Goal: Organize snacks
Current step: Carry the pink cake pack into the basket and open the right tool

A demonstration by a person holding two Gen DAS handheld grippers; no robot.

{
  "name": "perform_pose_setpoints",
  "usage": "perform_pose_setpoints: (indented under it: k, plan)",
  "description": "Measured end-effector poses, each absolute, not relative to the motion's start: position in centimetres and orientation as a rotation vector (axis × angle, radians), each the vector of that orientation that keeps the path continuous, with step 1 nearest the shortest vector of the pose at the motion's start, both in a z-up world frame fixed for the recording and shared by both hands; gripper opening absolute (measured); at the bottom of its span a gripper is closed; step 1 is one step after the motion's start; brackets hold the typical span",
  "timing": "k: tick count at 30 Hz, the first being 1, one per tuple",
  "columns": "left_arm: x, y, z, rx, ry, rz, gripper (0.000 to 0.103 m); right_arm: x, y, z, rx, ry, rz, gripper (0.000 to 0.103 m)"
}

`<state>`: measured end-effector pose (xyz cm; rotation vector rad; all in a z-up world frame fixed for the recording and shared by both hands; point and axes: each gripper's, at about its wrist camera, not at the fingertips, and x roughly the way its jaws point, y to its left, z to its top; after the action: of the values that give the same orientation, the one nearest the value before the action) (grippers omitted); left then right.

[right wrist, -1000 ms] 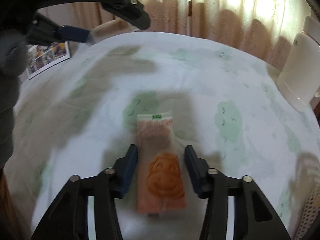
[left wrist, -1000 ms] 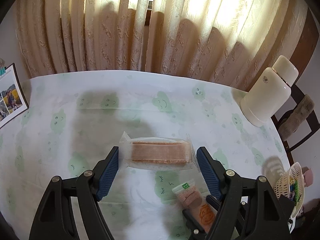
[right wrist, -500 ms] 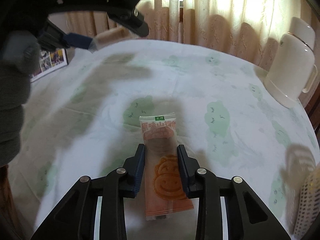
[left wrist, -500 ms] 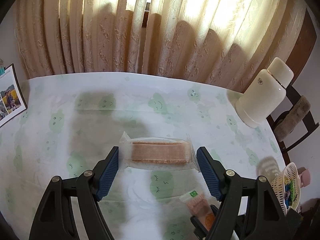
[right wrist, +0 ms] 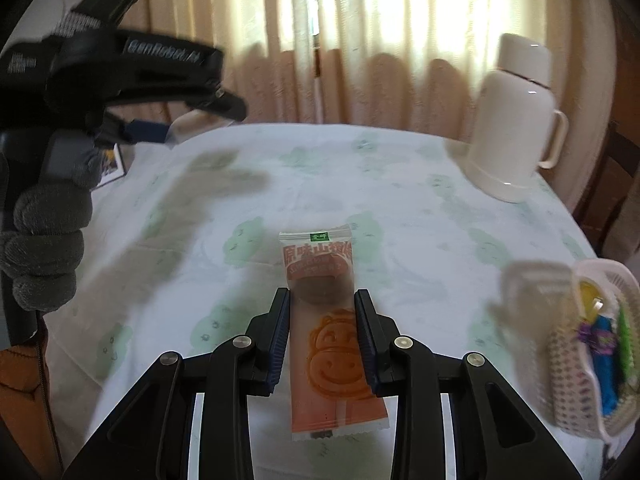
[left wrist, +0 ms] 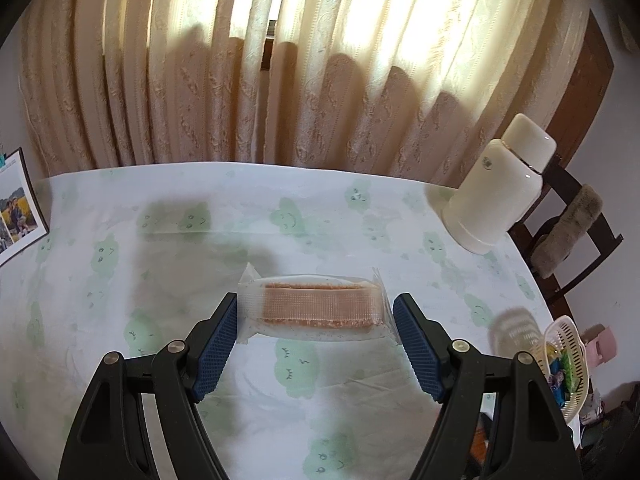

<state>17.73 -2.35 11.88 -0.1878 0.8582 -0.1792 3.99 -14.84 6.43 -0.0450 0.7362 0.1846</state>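
My left gripper is shut on a clear-wrapped brown wafer bar, held crosswise by its ends above the table. My right gripper is shut on an orange snack packet with a smiling face, lifted above the tablecloth. A white mesh basket with several colourful wrapped snacks stands at the right edge of the table; it also shows in the left wrist view. The left gripper with a gloved hand shows raised at the upper left of the right wrist view.
A cream thermos jug stands at the table's far right. A photo frame sits at the far left. A dark wooden chair stands beyond the right edge. Curtains hang behind the table with its green-patterned cloth.
My right gripper closed on the orange packet and lifted it off the table, moving right toward the basket. My left gripper kept its hold on the wafer bar and rose slightly.
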Motion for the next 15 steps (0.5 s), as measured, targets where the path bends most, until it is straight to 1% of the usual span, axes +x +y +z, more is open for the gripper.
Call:
perform_pose_setpoints:
  k: [15]
  plan:
    - [16.1,-4.4,13.3,-0.156,0.825,-0.227,0.073,-0.1,-25.7,10.6,0.085,0.627,-0.086,0.033]
